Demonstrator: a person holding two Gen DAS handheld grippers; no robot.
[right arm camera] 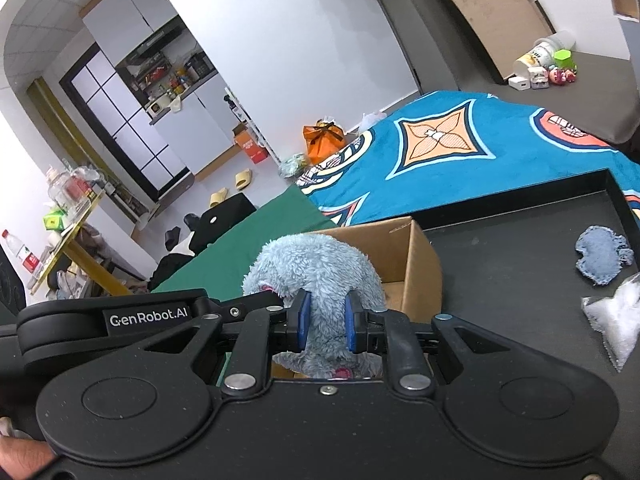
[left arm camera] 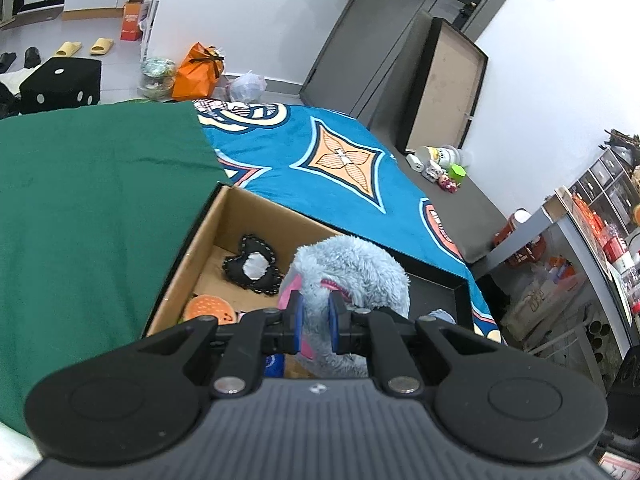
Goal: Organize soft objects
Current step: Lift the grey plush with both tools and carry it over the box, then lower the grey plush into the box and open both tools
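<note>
A fluffy blue plush toy [left arm camera: 352,268] with pink parts hangs over an open cardboard box [left arm camera: 224,216]. My left gripper [left arm camera: 316,322] is shut on the plush. My right gripper [right arm camera: 326,322] is also shut on the same plush [right arm camera: 316,268], above the box's [right arm camera: 420,264] near edge. The left gripper's body shows beside it in the right wrist view. Inside the box lie a black heart-shaped cushion [left arm camera: 254,266] with a white centre and an orange burger-like soft toy [left arm camera: 210,308]. A small blue cloth piece [right arm camera: 602,254] and a clear bag of white stuffing [right arm camera: 616,322] lie on a black tray [right arm camera: 520,248].
The box sits between a green cloth [left arm camera: 88,208] and the black tray, on a blue patterned blanket [left arm camera: 340,160]. Small toys and cups [left arm camera: 438,166] stand by the wall. A shelf [left arm camera: 580,248] is at the right. Bags and slippers lie on the floor beyond.
</note>
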